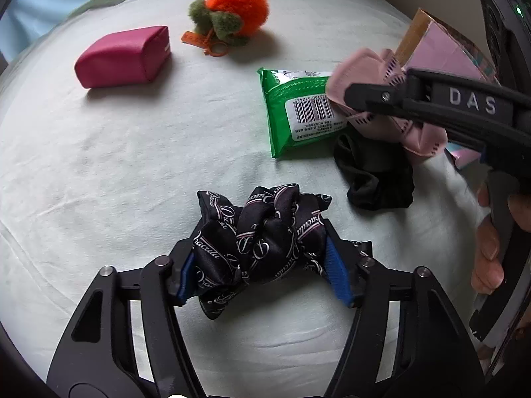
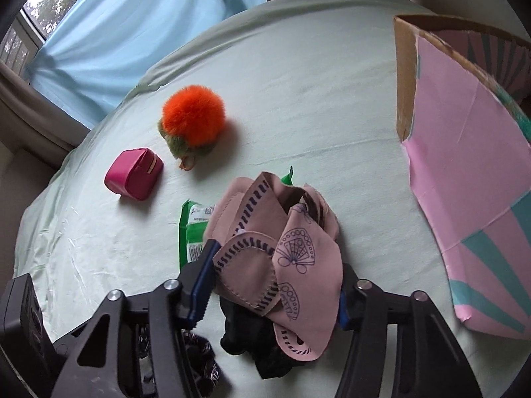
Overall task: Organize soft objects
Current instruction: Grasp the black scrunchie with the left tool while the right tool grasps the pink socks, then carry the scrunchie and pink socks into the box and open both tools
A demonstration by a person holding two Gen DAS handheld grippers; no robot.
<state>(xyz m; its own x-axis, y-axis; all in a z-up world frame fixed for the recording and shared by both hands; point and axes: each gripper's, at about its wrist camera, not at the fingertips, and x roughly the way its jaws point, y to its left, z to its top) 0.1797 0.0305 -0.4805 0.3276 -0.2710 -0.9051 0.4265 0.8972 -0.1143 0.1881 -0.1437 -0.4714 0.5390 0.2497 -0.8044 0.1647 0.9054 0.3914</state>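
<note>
Soft daylight enters from the window (image 2: 30, 16) at upper left of the right view; shadows are faint, focus sharp, edges bowed with dark corners.

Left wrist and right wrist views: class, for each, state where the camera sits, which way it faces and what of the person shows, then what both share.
Left wrist: on the left gripper, looking down along jaws closed on the black printed scrunchie; a hand shows.
Right wrist: on the right gripper, looking down along jaws closed on the pink printed cloth; no hand.
Shared: orange pompom, magenta pouch, green packet.
</note>
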